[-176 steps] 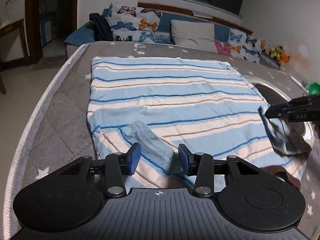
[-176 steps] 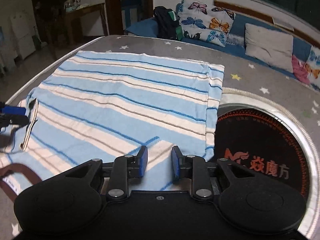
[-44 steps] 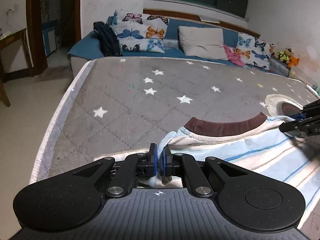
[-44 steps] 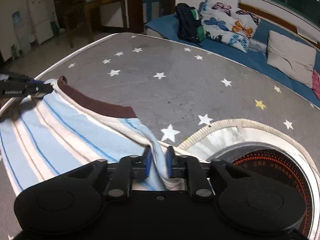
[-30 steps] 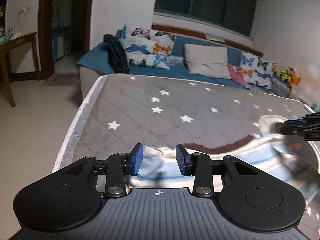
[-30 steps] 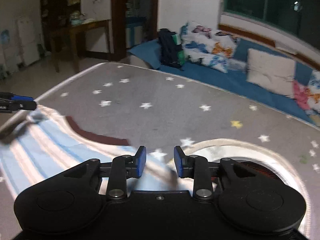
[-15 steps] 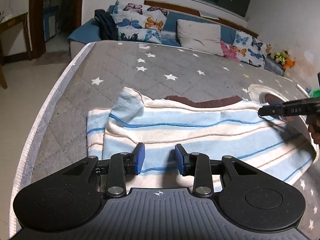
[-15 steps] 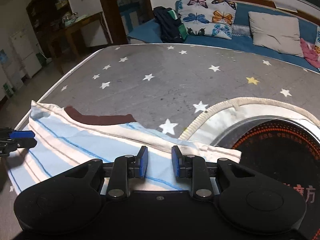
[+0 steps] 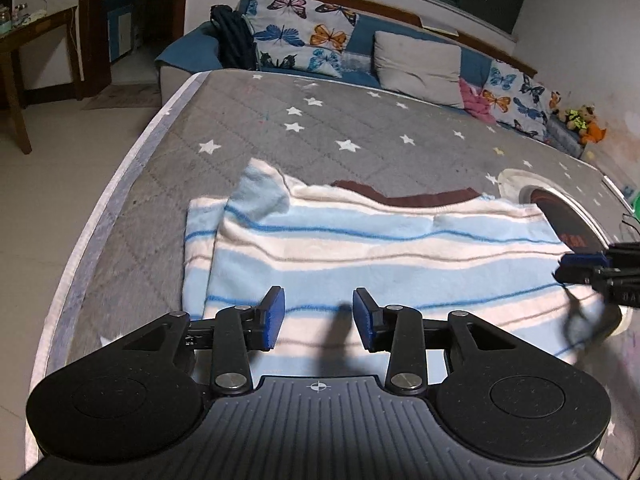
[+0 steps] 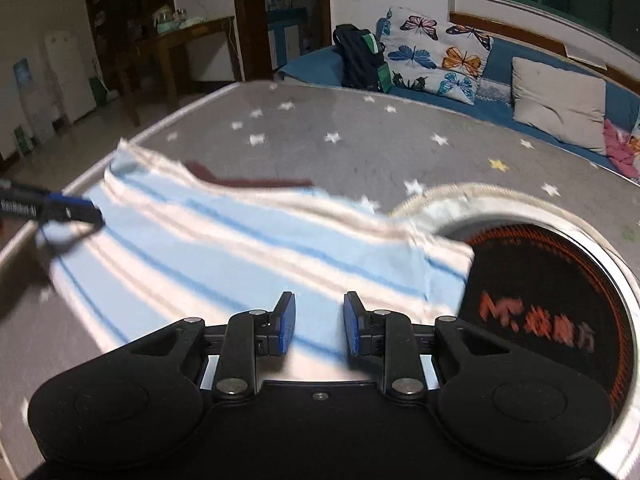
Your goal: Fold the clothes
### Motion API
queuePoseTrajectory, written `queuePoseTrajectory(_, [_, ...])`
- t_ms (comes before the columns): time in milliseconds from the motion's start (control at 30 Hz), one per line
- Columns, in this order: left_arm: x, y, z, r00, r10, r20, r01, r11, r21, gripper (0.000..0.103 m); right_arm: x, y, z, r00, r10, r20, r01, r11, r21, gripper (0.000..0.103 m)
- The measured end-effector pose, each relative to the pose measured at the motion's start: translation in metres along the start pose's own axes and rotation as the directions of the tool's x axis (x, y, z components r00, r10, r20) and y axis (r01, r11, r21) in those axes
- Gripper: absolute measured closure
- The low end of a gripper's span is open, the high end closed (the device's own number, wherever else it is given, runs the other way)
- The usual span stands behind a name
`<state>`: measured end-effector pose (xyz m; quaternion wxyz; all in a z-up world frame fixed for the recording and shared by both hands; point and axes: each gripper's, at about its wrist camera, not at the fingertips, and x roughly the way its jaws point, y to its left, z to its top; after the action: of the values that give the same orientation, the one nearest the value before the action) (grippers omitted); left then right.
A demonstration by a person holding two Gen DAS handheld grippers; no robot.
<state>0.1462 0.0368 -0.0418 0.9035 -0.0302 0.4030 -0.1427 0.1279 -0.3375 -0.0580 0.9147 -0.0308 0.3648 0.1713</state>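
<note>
A light-blue and cream striped garment point(image 9: 372, 256) with a dark brown collar band point(image 9: 404, 196) lies folded on the grey star-print mattress point(image 9: 280, 136). It also shows in the right wrist view point(image 10: 248, 256). My left gripper point(image 9: 319, 318) is open and empty over the garment's near left part. My right gripper point(image 10: 317, 322) is open and empty over its near right part. In the left wrist view the right gripper point(image 9: 588, 270) shows at the garment's right end. In the right wrist view the left gripper point(image 10: 68, 210) shows at its left end.
A round black mat with orange print and a pale rim point(image 10: 552, 300) lies under the garment's right end. A blue sofa with butterfly cushions point(image 9: 304, 40) and a dark bag point(image 9: 232, 40) stands behind the mattress. The mattress edge point(image 9: 100, 224) and tiled floor are at the left.
Both grippers, shut on the garment's collar end 1.5 s ago, have let go and pulled back toward the near side. The garment now lies folded and still.
</note>
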Motion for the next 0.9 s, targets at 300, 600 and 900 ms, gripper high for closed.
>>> queuePoseTrajectory(300, [-0.014, -0.007, -0.016, 0.999, 0.041, -0.006, -0.041, 0.999, 0.010, 0.062, -0.021, 0.004, -0.024, 0.999, -0.037, 0.005, 0.037, 0.999, 0.013, 0.073])
queuePoseTrajectory(600, [-0.025, -0.016, -0.028, 0.995, 0.100, 0.004, -0.100, 0.994, 0.036, 0.062, -0.024, 0.007, -0.038, 0.998, -0.065, 0.001, 0.065, 0.998, 0.015, 0.071])
queuePoseTrajectory(900, [-0.028, -0.016, -0.042, 0.991, 0.133, -0.006, -0.132, 0.990, 0.040, 0.060, -0.028, 0.007, -0.046, 0.997, -0.081, 0.009, 0.081, 0.996, 0.037, 0.068])
